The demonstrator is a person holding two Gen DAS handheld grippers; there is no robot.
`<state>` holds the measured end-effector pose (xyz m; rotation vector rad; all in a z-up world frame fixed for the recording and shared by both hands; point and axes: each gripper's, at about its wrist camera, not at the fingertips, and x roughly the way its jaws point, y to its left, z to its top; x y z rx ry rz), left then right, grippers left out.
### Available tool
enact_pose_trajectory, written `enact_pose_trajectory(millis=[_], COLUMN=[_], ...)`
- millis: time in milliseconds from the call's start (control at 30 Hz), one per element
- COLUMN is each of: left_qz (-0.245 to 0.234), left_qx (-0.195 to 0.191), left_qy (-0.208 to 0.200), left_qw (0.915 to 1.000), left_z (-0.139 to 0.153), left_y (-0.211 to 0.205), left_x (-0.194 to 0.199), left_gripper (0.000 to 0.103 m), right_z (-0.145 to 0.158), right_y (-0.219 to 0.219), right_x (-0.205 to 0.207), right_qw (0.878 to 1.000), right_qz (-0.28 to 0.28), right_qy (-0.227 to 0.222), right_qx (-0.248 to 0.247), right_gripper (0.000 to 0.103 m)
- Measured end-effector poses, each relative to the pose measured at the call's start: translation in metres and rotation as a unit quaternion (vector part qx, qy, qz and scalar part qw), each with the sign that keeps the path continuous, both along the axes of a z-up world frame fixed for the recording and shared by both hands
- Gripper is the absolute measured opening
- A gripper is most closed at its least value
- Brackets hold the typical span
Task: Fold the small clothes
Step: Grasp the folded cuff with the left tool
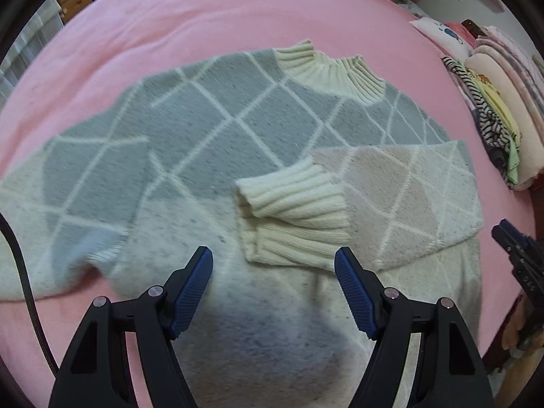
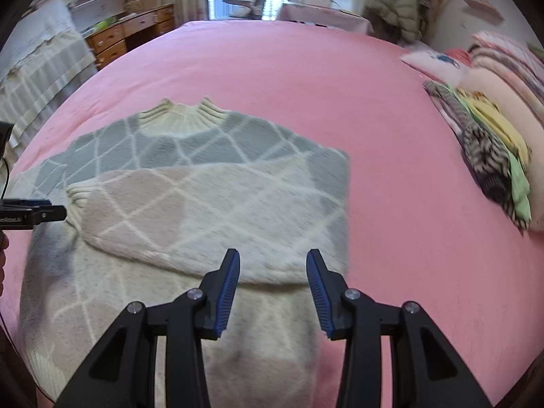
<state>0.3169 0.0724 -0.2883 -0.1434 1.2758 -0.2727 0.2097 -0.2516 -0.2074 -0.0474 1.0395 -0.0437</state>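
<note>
A small knit sweater (image 1: pixel 217 129), grey-green, cream and pale pink with white diamond lines, lies flat on the pink bed. Its ribbed collar (image 1: pixel 333 68) points away from me. The right sleeve (image 1: pixel 401 197) is folded across the body, with its ribbed cuff (image 1: pixel 289 204) near the middle. The left sleeve (image 1: pixel 61 197) lies spread out to the left. My left gripper (image 1: pixel 273 258) is open and empty just above the sweater's lower body. My right gripper (image 2: pixel 273 261) is open and empty over the folded sleeve (image 2: pixel 210 214) of the sweater (image 2: pixel 190 149).
The pink bed (image 2: pixel 340 85) extends far and right. A stack of folded clothes (image 1: pixel 493 115) lies at the right edge, also in the right wrist view (image 2: pixel 493 156). A wooden dresser (image 2: pixel 112 44) and window stand beyond the bed.
</note>
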Motion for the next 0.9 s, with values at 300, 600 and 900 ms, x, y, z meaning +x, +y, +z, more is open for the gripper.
enact_pose_trajectory(millis=[300,600,900], left_qz=[0.044,0.089,0.094], left_qx=[-0.051,-0.054,-0.042], left_qy=[0.025,-0.008,-0.026], left_qw=[0.9974,0.9945,0.9943], left_z=[-0.024,-0.023,-0.023], left_y=[-0.012,-0.009,-0.012], left_x=[0.005,0.012,0.013], left_gripper=[0.073,0.031,0.024], right_z=[-0.018,-0.024,-0.033], right_y=[-0.029,-0.047,-0.058], right_x=[-0.010,-0.014,-0.014], right_qw=[0.999,0.998,0.998], right_qz=[-0.039,-0.053,-0.056], right_qy=[0.002,-0.004,-0.001], right_qx=[0.017,0.024,0.031], right_gripper=[0.041,0.041,0.041])
